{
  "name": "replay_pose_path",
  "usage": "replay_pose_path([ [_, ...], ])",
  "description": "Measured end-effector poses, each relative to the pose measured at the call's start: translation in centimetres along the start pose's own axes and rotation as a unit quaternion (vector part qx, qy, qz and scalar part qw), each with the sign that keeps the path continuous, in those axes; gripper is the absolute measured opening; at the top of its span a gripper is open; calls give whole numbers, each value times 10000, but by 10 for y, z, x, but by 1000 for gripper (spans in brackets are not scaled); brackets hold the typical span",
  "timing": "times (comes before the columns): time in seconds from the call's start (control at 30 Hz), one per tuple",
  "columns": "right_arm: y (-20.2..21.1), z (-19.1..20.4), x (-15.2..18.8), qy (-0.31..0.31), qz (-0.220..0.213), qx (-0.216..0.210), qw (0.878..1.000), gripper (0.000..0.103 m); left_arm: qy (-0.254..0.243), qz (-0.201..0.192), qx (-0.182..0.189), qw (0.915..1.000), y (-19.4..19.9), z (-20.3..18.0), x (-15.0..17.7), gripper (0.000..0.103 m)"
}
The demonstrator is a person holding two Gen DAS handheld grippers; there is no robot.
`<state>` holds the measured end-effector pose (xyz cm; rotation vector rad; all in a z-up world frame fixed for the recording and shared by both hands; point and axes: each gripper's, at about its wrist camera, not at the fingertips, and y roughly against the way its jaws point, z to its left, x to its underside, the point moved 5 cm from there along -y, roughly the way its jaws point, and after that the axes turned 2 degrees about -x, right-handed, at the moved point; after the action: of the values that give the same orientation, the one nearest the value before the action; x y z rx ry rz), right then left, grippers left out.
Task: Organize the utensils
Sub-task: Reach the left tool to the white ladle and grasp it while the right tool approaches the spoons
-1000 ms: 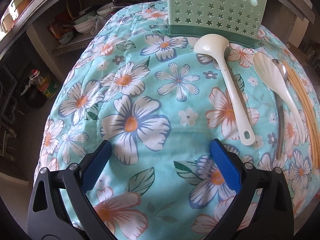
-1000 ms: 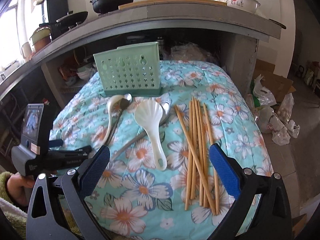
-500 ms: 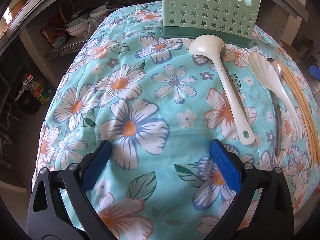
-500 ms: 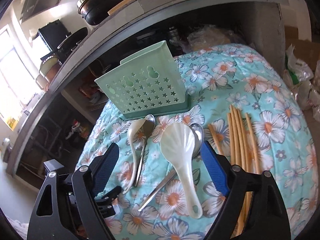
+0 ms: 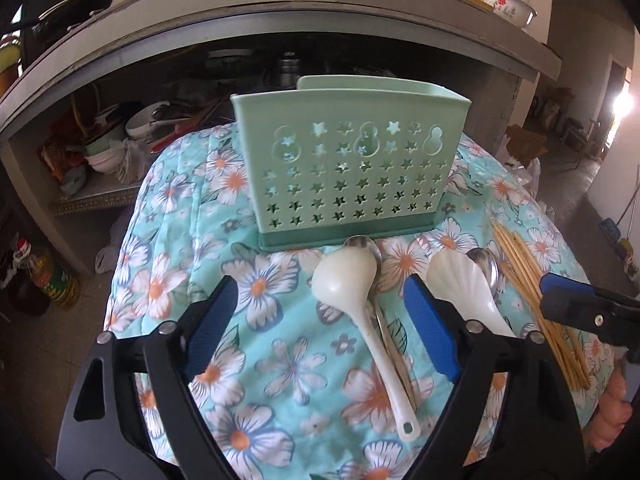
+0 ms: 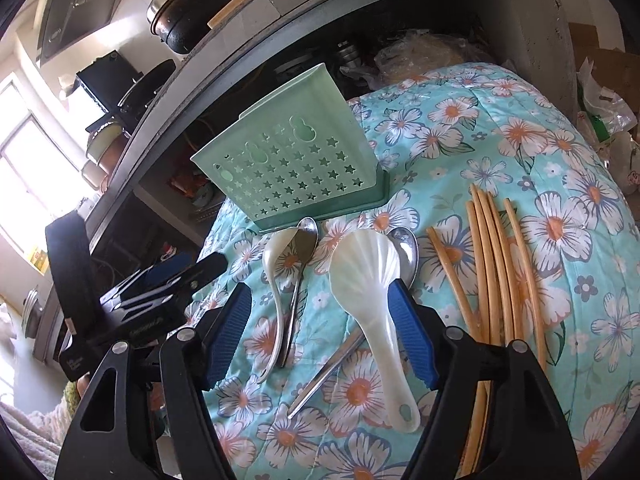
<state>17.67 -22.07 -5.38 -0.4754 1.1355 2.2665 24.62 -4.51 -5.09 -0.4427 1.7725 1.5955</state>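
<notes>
A mint-green star-punched utensil holder [image 5: 348,160] [image 6: 296,172] stands upright at the back of the floral cloth [image 5: 168,208]. In front of it lie a white ladle [image 5: 344,280] [image 6: 276,264] over a metal spoon [image 5: 362,244] [image 6: 305,240], a shell-shaped white spoon [image 5: 460,284] [image 6: 368,280] over a second metal spoon [image 5: 486,264] [image 6: 406,246], and several chopsticks [image 5: 532,300] [image 6: 492,260]. My left gripper [image 5: 320,308] hovers over the ladle's bowl, its jaws closing, pads touching nothing. My right gripper [image 6: 320,304] hangs over both spoon pairs, jaws closing, nothing gripped.
Behind the table, a concrete counter overhangs a shelf of bowls and pans [image 5: 132,132]. An oil bottle [image 5: 52,280] stands on the floor at the left and plastic bags [image 6: 608,112] lie at the right. A black pot [image 6: 188,12] sits on the counter. The cloth falls away at its sides.
My left gripper rose and tipped up, bringing the holder and counter into view, and its jaws narrowed. My right gripper swung left over the spoons, rolled, and its jaws narrowed too.
</notes>
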Motion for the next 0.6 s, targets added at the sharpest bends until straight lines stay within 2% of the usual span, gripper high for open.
replay_pose_path([
  [0.1,3,-3,1,-15,-3,-13,10000,70,-289,285,-23,9992,-21,-20,-5,65],
  [0.27,8,-15,2,-123,-5,21,9999,70,-818,756,-256,9934,-60,-40,-2,63],
  [0.4,8,-24,3,-236,25,2,9997,70,-675,1051,-419,9913,-82,-34,2,51],
  [0.6,8,-32,4,-318,53,-53,9995,70,-417,1098,-396,9923,-87,-19,0,35],
])
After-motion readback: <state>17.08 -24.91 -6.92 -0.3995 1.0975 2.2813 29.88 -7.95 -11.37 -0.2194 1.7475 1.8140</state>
